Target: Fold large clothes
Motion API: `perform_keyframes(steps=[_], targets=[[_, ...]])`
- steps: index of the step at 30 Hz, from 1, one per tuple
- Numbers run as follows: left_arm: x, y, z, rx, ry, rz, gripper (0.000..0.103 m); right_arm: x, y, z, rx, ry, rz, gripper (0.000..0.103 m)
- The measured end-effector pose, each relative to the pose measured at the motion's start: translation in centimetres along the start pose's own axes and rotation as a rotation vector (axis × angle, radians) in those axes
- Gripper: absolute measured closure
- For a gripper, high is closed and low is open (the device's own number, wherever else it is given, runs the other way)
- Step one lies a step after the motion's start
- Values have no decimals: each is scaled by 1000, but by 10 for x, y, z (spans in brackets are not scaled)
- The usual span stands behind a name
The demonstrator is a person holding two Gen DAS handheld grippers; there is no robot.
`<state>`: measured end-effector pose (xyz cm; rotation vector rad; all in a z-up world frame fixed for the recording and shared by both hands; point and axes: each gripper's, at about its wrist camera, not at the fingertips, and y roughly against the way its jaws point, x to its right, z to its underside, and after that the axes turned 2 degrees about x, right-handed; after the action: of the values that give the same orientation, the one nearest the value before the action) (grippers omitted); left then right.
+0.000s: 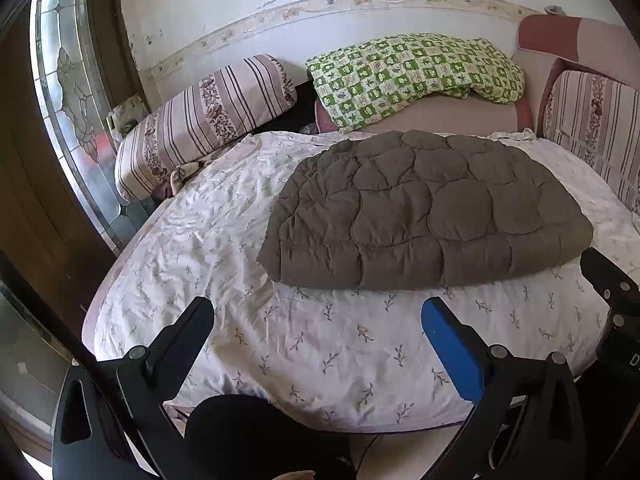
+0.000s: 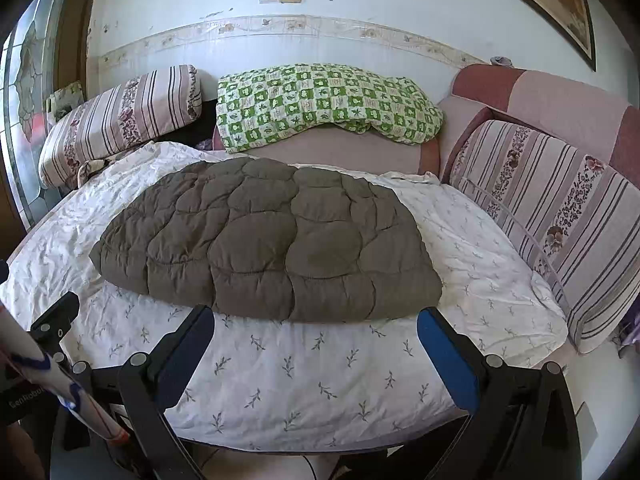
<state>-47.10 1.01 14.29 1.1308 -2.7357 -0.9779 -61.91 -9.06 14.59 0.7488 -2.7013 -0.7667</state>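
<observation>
Brown quilted garment (image 2: 264,240) lying flat, folded into compact slab, mid-bed on floral sheet (image 2: 312,376).
Left gripper (image 1: 318,320) released, empty, short of near hem.
Right gripper (image 2: 316,322) released, empty, at near hem.
Step, judged: between folds.
Next: pinch 2 near corners, carry toward far edge.

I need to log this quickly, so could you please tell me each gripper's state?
Left gripper: open, holding nothing.
Right gripper: open, holding nothing, near the brown quilted padded garment.

quilted garment (image 2: 264,240) on bed sheet (image 2: 320,380) | checked blanket (image 2: 320,104) behind it | striped cushions (image 2: 120,116) left and right
</observation>
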Motion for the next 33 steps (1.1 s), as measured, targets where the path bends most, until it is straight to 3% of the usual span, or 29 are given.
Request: perform_keyframes(steps=[33], targets=[[-5,-5,4,-33,2,-4,0,-4,-10,7,-32,28,5,0]])
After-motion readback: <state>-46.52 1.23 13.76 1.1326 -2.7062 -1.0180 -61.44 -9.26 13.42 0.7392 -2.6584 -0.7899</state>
